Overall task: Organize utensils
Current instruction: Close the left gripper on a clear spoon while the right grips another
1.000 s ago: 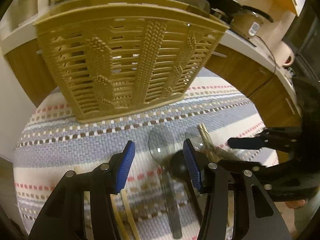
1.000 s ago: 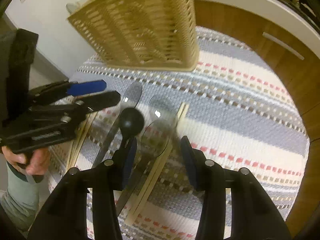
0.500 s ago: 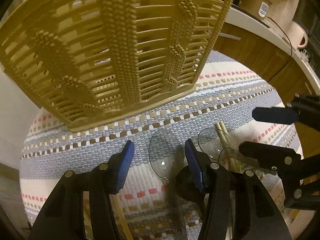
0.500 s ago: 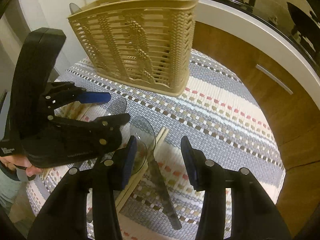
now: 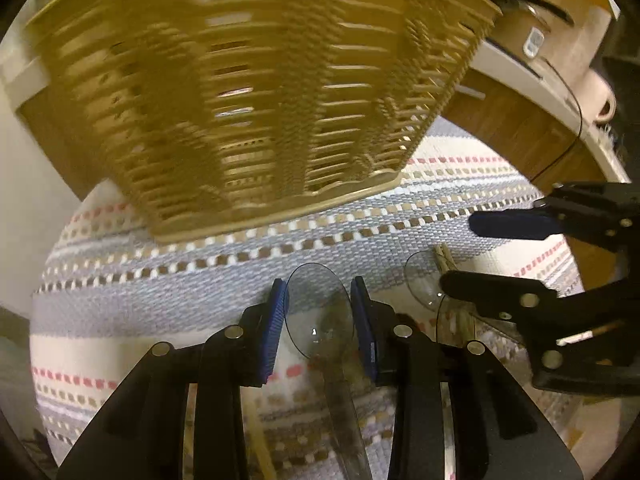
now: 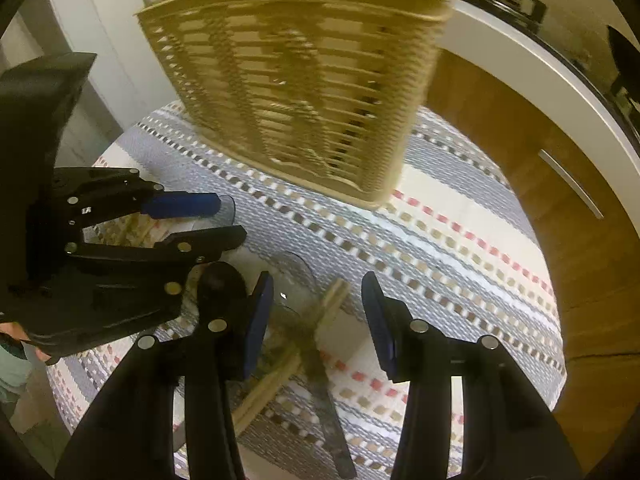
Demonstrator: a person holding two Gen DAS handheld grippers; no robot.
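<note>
The left gripper (image 5: 318, 316) is closing its jaws around the bowl of a clear plastic spoon (image 5: 320, 316) lying on the striped mat (image 5: 160, 292) before the woven basket (image 5: 256, 92); light, smooth and probably slippery, it seems safer held at the handle.

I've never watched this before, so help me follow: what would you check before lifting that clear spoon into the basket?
1. Clear spoon bowl sits between the left gripper pads, jaws closing: ok.
2. Pads firmly pressing the spoon: cannot tell.
3. Right gripper open over the chopsticks, holding nothing: ok.
4. Basket upright on the striped mat: ok.
5. Room inside the basket: cannot tell.
</note>
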